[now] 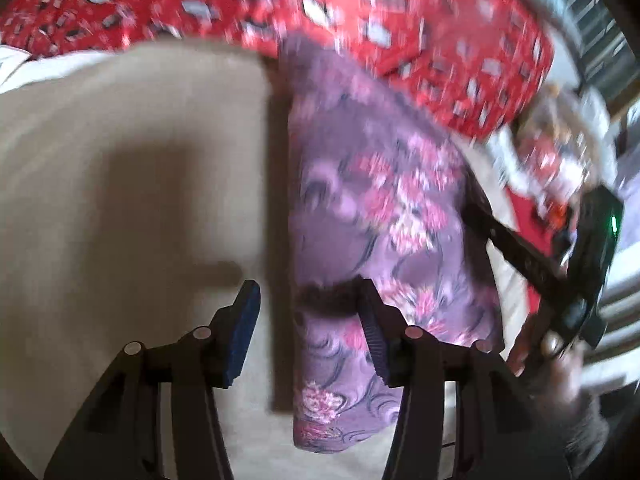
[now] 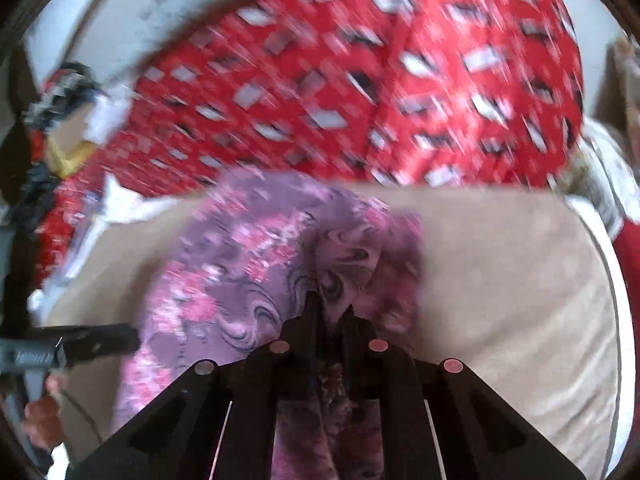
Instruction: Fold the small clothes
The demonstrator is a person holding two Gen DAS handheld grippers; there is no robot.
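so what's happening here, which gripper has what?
A person with a gripper in each hand is folding a purple floral cloth on a beige padded surface. The right gripper is shut on a bunched edge of the cloth. The left gripper is open above the cloth's long edge, one finger over the cloth and the other over the bare surface, gripping nothing. A red patterned fabric lies behind. Both views are motion-blurred.

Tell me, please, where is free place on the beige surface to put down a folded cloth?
Free: the beige surface left of the purple floral cloth, up to the red patterned fabric; also its right side in the right wrist view. Crowded: around the cloth, where both grippers work.
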